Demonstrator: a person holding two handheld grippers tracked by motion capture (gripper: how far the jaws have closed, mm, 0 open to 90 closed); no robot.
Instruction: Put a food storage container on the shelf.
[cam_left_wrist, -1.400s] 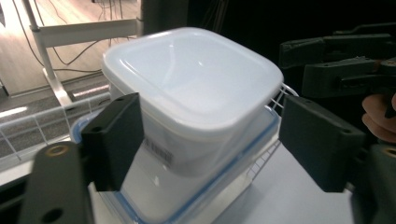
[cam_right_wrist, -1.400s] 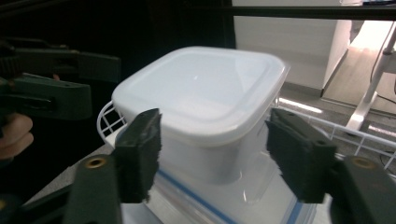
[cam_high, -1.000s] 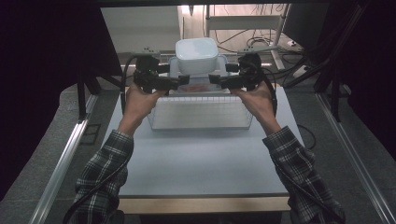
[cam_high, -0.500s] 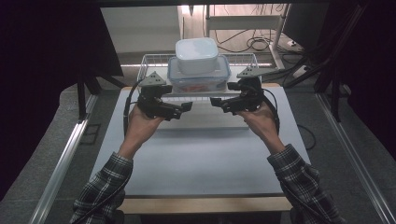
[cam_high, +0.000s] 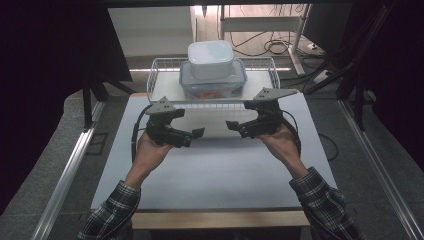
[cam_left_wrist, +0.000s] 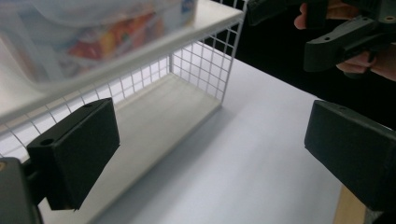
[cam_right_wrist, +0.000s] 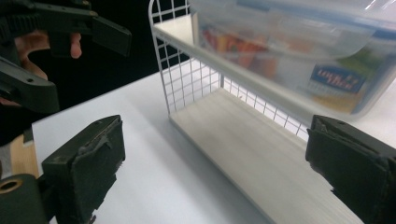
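Both grippers dropped back from the wire shelf (cam_high: 162, 82), jaws parted and empty, right's just opening.
White tub (cam_high: 210, 58) stacked on blue-lidded food container (cam_high: 212, 86); left gripper (cam_high: 196, 134), right gripper (cam_high: 231, 125).

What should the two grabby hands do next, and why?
Probably draw both back toward the person and rest. The left gripper and right gripper have open fingers with nothing between them. The right one's have just been opening. The white tub already sits stacked on the clear box on the wire shelf.
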